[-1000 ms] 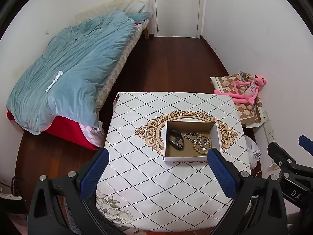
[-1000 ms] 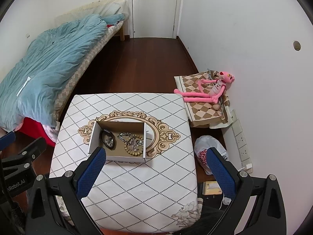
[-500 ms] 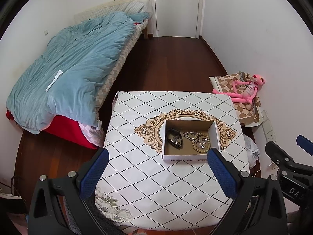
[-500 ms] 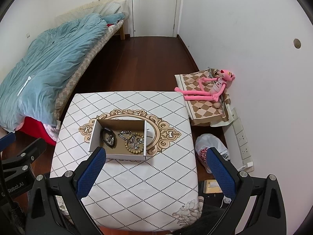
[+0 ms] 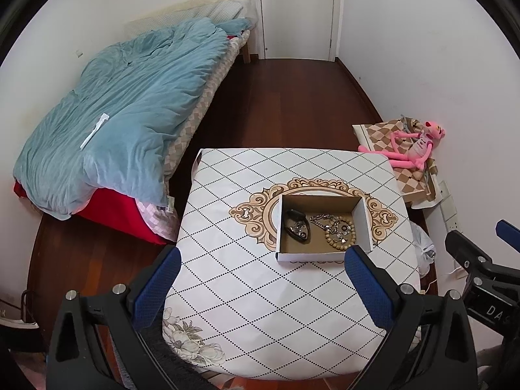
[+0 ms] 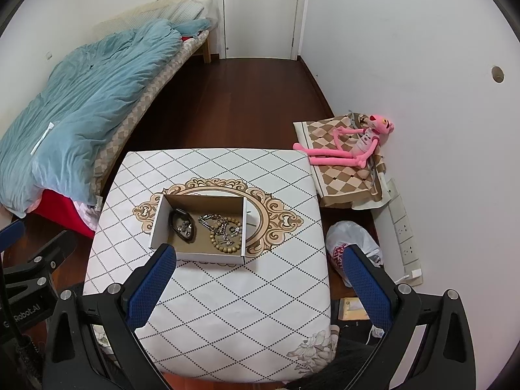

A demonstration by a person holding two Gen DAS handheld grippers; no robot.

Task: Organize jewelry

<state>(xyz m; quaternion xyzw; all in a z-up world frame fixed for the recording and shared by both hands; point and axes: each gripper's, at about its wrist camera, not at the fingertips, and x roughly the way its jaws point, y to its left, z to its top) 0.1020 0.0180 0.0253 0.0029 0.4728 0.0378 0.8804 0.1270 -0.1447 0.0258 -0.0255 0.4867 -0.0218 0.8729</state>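
The tabletop's [image 5: 247, 292] near edge is hidden behind both claws. On it sits an open box [image 6: 156, 224] holding a dark dish [image 6: 182, 224] of small metal bits too fine to identify, a silver chain [image 6: 213, 221] and a bead bracelet [image 6: 224, 243]. Left claw [image 5: 260, 282] and right claw [image 6: 258, 279] hang wide open, empty, above the tabletop.

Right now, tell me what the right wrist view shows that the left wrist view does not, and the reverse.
Only the right wrist view shows the round hole in the wall and the printed front of the plastic bag. Only the left wrist view shows the white strip on the blue duvet fully, and the bed's red base broadly. Both show the patterned table, the open cardboard box of jewelry, the pink plush toy, and an open hand-held gripper.
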